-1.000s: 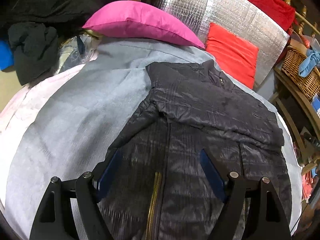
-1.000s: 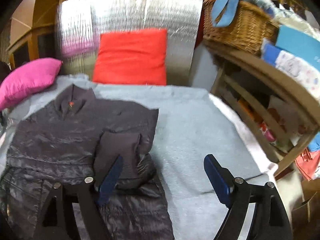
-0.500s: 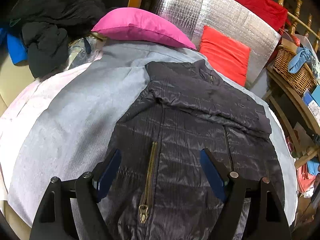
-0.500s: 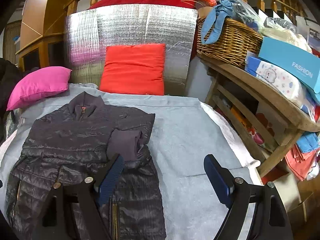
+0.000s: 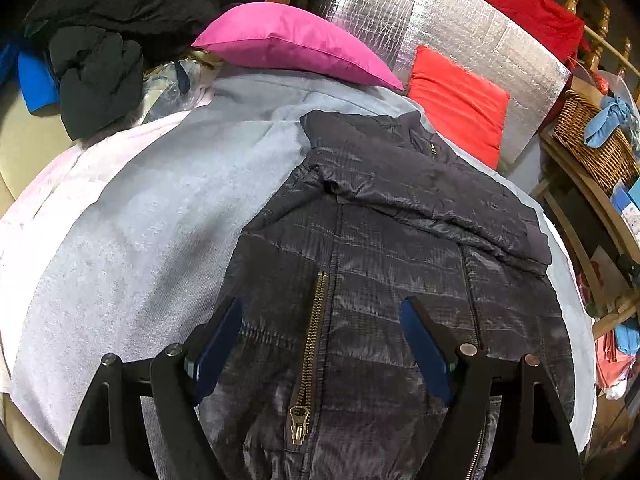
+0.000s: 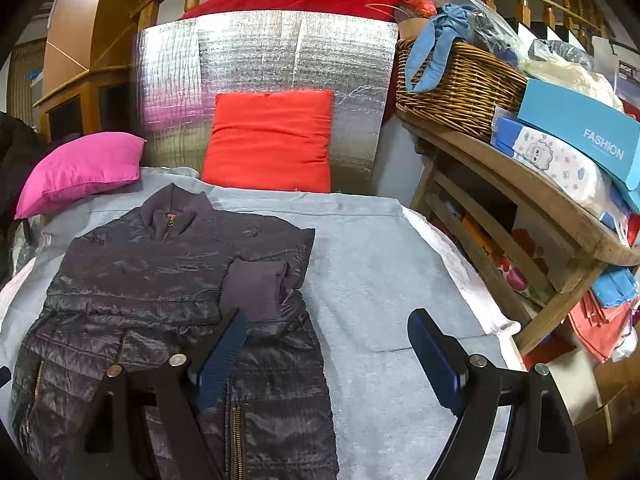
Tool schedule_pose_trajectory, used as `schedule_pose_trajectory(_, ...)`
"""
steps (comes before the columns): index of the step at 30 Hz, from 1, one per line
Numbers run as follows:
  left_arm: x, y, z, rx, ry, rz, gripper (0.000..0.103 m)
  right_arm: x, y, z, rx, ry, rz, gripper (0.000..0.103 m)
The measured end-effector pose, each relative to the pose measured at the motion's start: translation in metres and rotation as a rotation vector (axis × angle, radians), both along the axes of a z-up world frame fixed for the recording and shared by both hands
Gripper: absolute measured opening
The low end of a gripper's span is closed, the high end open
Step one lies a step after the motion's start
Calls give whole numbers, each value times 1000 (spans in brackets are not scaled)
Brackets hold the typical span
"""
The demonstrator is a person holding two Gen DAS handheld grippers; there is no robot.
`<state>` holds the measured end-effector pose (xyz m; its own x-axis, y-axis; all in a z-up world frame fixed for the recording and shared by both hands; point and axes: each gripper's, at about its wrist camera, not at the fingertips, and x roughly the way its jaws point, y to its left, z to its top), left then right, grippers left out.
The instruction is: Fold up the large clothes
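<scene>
A dark quilted jacket lies flat, front up, on a grey blanket, collar toward the cushions. Both sleeves are folded across its chest; a cuff shows in the right wrist view. A brass zipper runs down its lower part. My left gripper is open and empty, above the jacket's hem. My right gripper is open and empty, above the jacket's right edge, with its left finger over the fabric and its right finger over the blanket.
A pink pillow and a red cushion lean on a silver foil panel at the back. Dark clothes are piled at the back left. A wooden shelf with a wicker basket and boxes stands on the right.
Both grippers have drawn back and risen from the jacket, so more of its lower part and zipper shows. Both stay open. The jacket has not moved.
</scene>
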<state>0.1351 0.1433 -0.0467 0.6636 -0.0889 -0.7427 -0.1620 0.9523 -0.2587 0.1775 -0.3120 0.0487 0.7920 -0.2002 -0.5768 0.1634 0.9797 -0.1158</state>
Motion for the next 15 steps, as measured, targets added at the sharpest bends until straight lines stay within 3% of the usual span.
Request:
schedule_pose_trajectory(10,7,-2,-9,10,8,-10,81,9,-1,-6,28,16,4,86)
schedule_pose_trajectory(15,27,-3,-9,49,20,-24,81,28,-9,-19,202,55,75,86)
